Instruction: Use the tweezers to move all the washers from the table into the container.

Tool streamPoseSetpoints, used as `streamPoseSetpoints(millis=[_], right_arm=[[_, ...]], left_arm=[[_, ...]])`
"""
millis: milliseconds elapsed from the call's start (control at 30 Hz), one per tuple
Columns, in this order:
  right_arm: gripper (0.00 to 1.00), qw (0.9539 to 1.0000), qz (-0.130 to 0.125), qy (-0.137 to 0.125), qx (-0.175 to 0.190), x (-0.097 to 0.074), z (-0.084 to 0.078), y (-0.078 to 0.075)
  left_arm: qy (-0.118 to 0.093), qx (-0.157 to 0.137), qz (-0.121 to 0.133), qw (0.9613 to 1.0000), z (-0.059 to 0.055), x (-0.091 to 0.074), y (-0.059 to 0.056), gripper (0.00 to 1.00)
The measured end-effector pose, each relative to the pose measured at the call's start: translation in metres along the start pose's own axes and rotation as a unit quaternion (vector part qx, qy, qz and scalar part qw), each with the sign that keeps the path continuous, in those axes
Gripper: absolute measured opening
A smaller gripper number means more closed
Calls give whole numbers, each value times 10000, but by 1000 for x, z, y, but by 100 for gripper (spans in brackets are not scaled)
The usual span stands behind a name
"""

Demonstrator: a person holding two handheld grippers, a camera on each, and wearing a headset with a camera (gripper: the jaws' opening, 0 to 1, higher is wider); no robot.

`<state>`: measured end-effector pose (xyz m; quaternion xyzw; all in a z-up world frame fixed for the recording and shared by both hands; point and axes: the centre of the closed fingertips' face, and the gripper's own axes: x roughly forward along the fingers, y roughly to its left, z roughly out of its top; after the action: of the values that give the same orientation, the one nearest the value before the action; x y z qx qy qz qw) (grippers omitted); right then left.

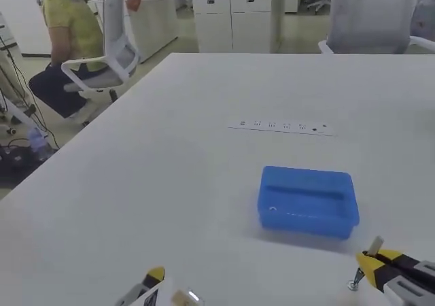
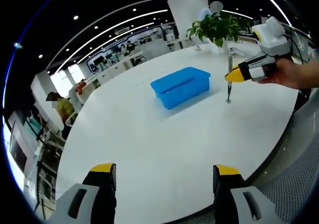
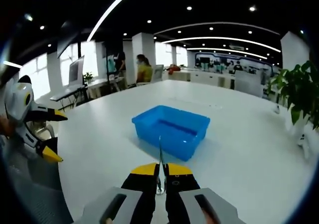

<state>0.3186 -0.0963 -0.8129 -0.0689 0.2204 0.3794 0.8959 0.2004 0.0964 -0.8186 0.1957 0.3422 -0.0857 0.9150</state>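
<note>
Tweezers of slim silver metal (image 3: 160, 154) sit clamped between the fully closed jaws of the right gripper (image 3: 160, 170). Their tips point down and seem to touch the white tabletop (image 2: 149, 144), near the blue rectangular plastic container (image 3: 172, 128). The left gripper (image 2: 164, 171) holds nothing, its jaws spread wide. I cannot make out any washers on the tabletop. With the clamp squeezing the tweezers, their tips may not part over a washer, and the thin tool could twist or slip.

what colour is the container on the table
The container is blue, seen best in the right gripper view.
</note>
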Motion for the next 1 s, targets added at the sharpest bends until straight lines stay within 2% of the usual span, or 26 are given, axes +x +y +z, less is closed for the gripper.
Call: streamPoseSetpoints(millis=[67, 467, 600, 833, 1000], right_arm=[[1, 10000, -29, 11, -91, 0, 0, -1], [1, 9998, 31, 142, -127, 0, 3, -1], [1, 10000, 56, 7, -68, -3, 17, -1], [1, 9995, 72, -196, -216, -5, 41, -2], [1, 9986, 58, -414, -314, -5, 67, -3]], left_arm=[[-9, -11, 2, 10000, 0, 0, 0, 81], [-42, -14, 11, 10000, 2, -1, 1, 81], [-54, -21, 6, 10000, 2, -1, 0, 81], [-130, -72, 21, 9999, 4, -2, 2, 82], [-190, -109, 78, 9997, 6, -3, 4, 82]])
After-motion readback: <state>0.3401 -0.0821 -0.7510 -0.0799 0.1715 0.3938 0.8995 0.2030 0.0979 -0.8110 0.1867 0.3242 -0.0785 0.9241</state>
